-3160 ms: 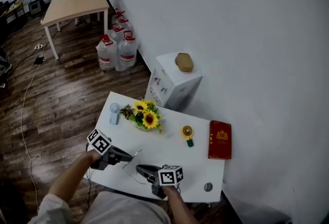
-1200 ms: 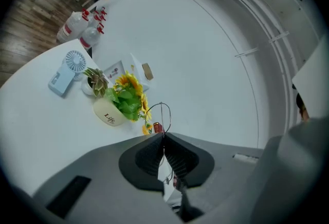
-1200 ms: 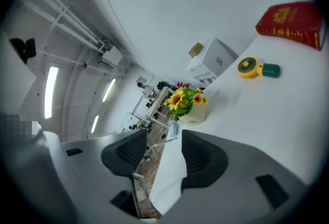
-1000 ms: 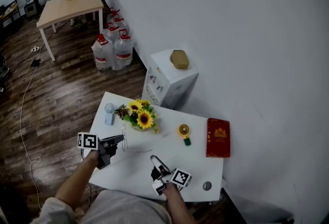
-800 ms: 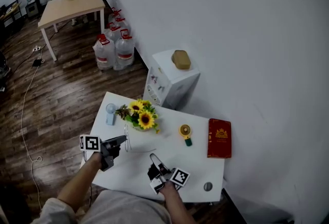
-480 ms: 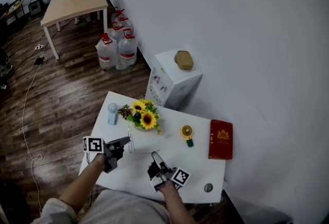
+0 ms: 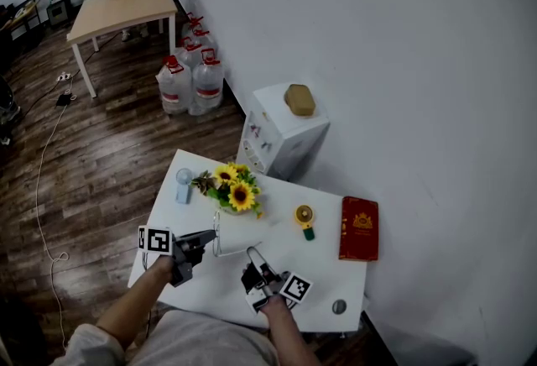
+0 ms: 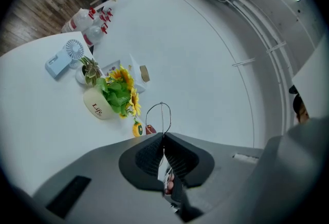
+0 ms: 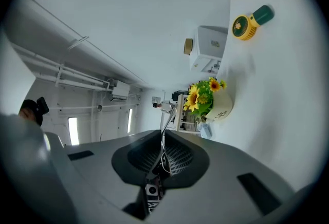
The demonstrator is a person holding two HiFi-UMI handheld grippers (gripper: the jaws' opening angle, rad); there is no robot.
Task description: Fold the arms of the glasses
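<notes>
The glasses (image 7: 230, 242) hang in the air over the near edge of the tabletop (image 7: 323, 272), left of its middle, held between both tools. The left gripper (image 7: 210, 236) has its jaws pressed together on the thin wire rim. The right gripper (image 7: 251, 254) is closing its jaws round a slim arm that runs between them. The frame looks very light, springy and easy to bend, and the lenses fragile. It seems best to grip the rim firmly beside the hinge and swing the arm inward gently.

On the table (image 7: 323, 274) — fan (image 7: 185, 185) far left, sunflower pot (image 7: 236, 196) just beside it, book (image 7: 358, 228) at the right edge
</notes>
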